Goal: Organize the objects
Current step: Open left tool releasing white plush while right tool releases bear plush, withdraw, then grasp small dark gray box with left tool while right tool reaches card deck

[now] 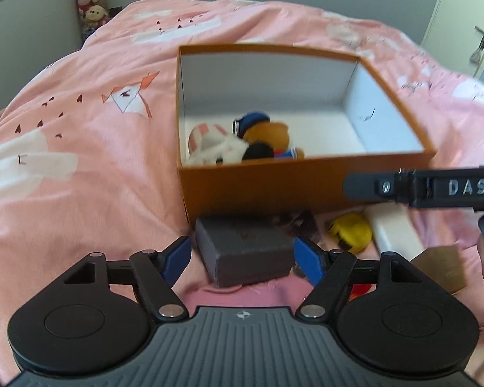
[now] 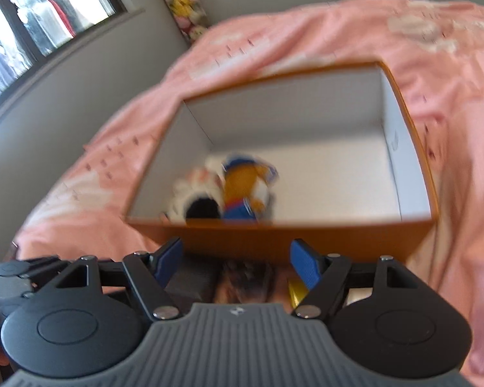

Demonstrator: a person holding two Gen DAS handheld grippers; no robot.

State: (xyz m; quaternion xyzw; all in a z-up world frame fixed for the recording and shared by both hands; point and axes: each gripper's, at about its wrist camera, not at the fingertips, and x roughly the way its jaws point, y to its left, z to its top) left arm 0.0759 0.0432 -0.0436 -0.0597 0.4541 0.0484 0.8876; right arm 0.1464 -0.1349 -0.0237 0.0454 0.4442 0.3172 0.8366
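An orange box [image 1: 274, 180] with a white inside stands open on the pink bed. Two plush toys lie in its near left corner: a white and pink one [image 1: 209, 145] and an orange one in blue [image 1: 267, 132]. In front of the box lies a dark grey block [image 1: 245, 251]. My left gripper [image 1: 243, 254] is open, its blue pads on either side of the block, apart from it. My right gripper [image 2: 235, 264] is open and empty, just before the box's near wall [image 2: 274, 242], above the block [image 2: 193, 280]. The plush toys [image 2: 235, 187] show blurred there.
To the right of the block lie a yellow toy [image 1: 351, 230], a white bar [image 1: 397, 232], a tan block [image 1: 442, 267] and a dark patterned item [image 1: 298, 221]. The right gripper's arm [image 1: 435, 188] crosses above them. The pink duvet [image 1: 80, 161] covers the bed. A door [image 1: 468, 25] is at the far right.
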